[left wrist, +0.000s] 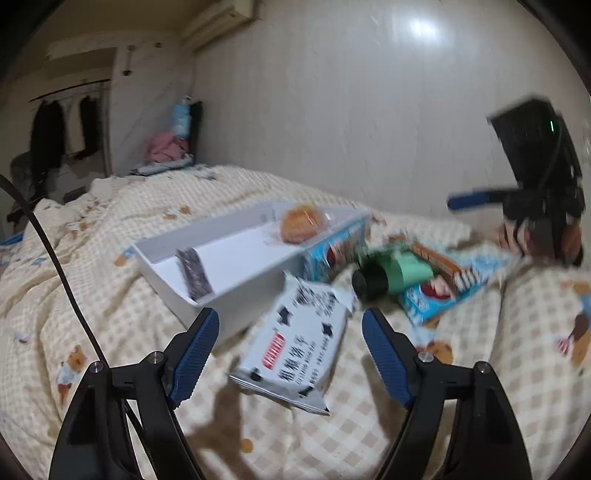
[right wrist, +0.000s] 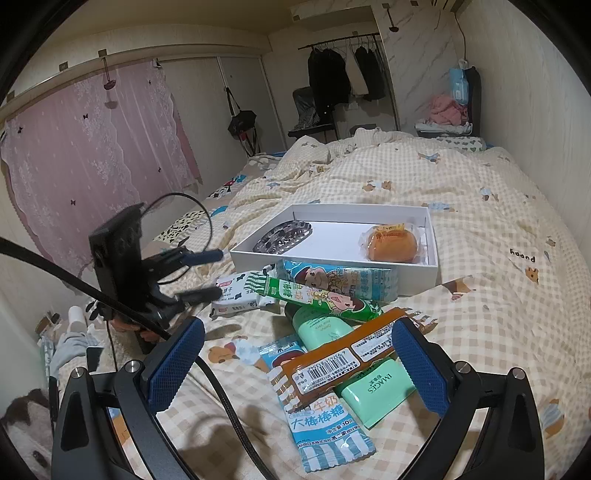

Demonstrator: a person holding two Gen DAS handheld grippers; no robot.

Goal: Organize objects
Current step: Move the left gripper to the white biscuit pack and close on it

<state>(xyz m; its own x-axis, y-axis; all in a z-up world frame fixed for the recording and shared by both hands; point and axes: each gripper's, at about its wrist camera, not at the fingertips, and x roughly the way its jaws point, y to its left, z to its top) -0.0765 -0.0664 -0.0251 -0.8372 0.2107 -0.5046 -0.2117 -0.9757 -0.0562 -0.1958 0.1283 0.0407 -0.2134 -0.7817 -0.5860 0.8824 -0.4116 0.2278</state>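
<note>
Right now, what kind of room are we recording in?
Almost certainly a bedroom. The work surface is a bed under a checked bear-print quilt, dark clothes hang on an open rail, and a pink lace curtain covers the side wall.

Pale panelled walls (right wrist: pixel 535 122) all around, with a bright glare of lamp light (left wrist: pixel 421 27) on one. Wide bed (right wrist: pixel 461 206) under a cream checked quilt with bear prints. Pink lace curtain (right wrist: pixel 92 147) along the left side. Clothes rail (right wrist: pixel 343 70) with dark garments at the far end, a chair (right wrist: pixel 314 118) beneath. Air conditioner (left wrist: pixel 218 22) up by the ceiling.
</note>
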